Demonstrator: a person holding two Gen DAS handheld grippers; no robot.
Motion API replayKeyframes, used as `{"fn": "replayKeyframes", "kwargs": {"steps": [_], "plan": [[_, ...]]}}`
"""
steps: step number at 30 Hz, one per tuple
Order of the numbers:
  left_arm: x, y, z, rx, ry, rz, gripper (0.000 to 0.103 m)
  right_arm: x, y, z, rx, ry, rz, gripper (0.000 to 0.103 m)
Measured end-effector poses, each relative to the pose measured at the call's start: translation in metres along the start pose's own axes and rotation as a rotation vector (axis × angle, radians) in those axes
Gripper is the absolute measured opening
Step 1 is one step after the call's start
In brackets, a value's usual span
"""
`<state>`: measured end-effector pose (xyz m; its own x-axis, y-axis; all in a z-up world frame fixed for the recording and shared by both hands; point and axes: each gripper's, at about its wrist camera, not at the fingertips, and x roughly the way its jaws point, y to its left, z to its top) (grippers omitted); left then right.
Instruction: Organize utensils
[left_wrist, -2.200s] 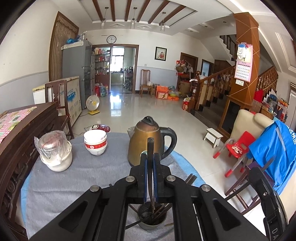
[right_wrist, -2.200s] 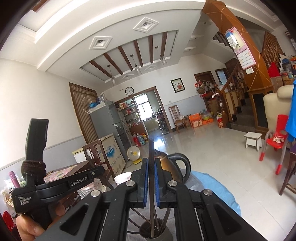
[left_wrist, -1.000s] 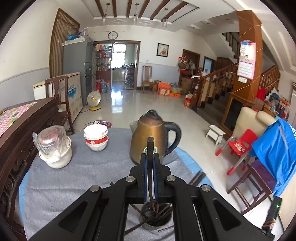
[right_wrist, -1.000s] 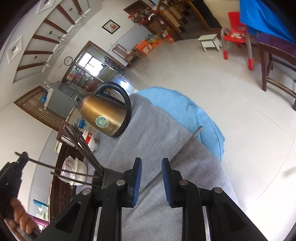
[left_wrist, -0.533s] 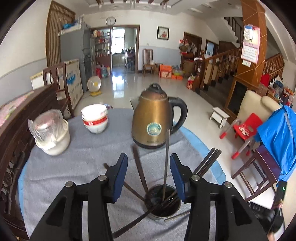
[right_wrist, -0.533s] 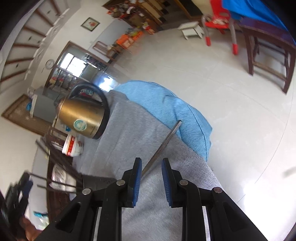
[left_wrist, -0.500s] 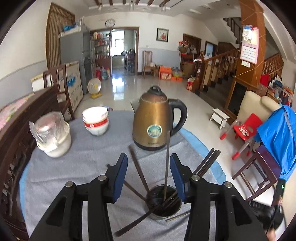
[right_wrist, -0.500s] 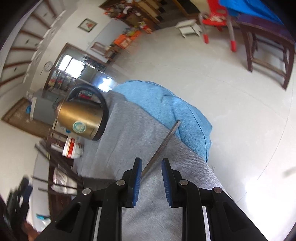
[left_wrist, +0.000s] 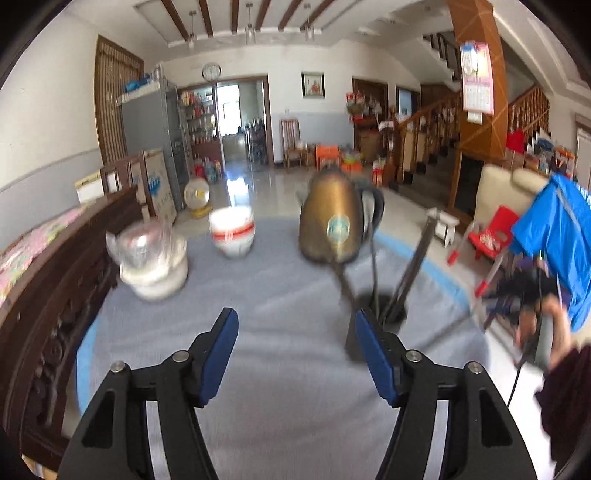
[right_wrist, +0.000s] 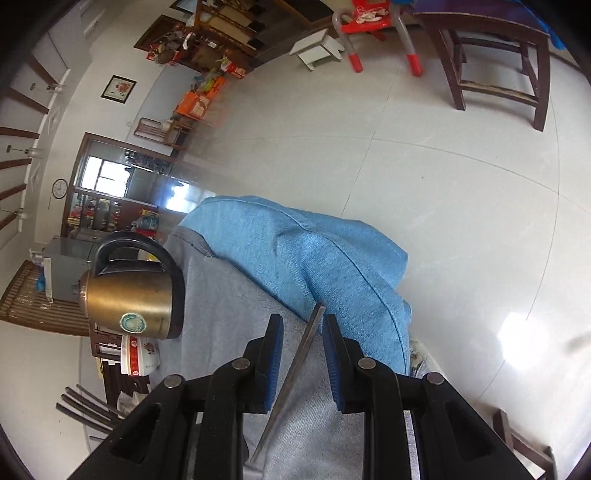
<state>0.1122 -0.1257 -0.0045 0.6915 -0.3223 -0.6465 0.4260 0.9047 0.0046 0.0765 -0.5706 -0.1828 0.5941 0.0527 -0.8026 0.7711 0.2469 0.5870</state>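
A dark round holder (left_wrist: 382, 308) with several dark chopsticks (left_wrist: 415, 262) sticking out stands on the grey cloth, right of centre in the blurred left wrist view. My left gripper (left_wrist: 295, 326) is wide open and empty, to the left of the holder. My right gripper (right_wrist: 302, 325) is open, its jaws on either side of one chopstick (right_wrist: 295, 373) that lies flat on the grey cloth near the table's edge. Chopstick ends (right_wrist: 83, 406) show at the lower left of the right wrist view.
A brass kettle (left_wrist: 338, 218) stands behind the holder and also shows in the right wrist view (right_wrist: 129, 295). Stacked red-and-white bowls (left_wrist: 232, 230) and a plastic-wrapped white container (left_wrist: 151, 258) stand at the back left. A blue cloth (right_wrist: 295, 254) hangs over the table edge.
My left gripper has opened wider and swung left, so the holder now sits to its right. My right gripper has moved down over the lying chopstick, which is now between its jaws.
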Motion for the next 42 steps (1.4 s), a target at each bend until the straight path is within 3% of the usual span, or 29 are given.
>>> {"fn": "replayKeyframes", "kwargs": {"steps": [6, 10, 23, 27, 29, 42], "plan": [[0.022, 0.011, -0.050, -0.040, 0.171, 0.005, 0.067, 0.019, 0.002, -0.002, 0.020, -0.002, -0.027, 0.025], [0.032, 0.018, -0.066, -0.073, 0.232, 0.015, 0.067, 0.025, 0.003, -0.002, 0.007, -0.005, -0.060, 0.025], [0.050, 0.007, -0.089, -0.032, 0.337, 0.027, 0.067, 0.041, 0.002, -0.001, 0.000, -0.027, -0.076, 0.026], [0.053, 0.005, -0.091, -0.031, 0.357, 0.027, 0.067, 0.041, 0.006, -0.001, -0.031, -0.042, -0.102, 0.012], [0.053, 0.007, -0.092, -0.037, 0.368, 0.029, 0.067, 0.040, 0.007, -0.002, -0.045, -0.049, -0.098, 0.012], [0.055, 0.019, -0.098, -0.087, 0.433, 0.081, 0.067, -0.034, 0.041, -0.038, -0.172, -0.191, 0.046, 0.011]]}}
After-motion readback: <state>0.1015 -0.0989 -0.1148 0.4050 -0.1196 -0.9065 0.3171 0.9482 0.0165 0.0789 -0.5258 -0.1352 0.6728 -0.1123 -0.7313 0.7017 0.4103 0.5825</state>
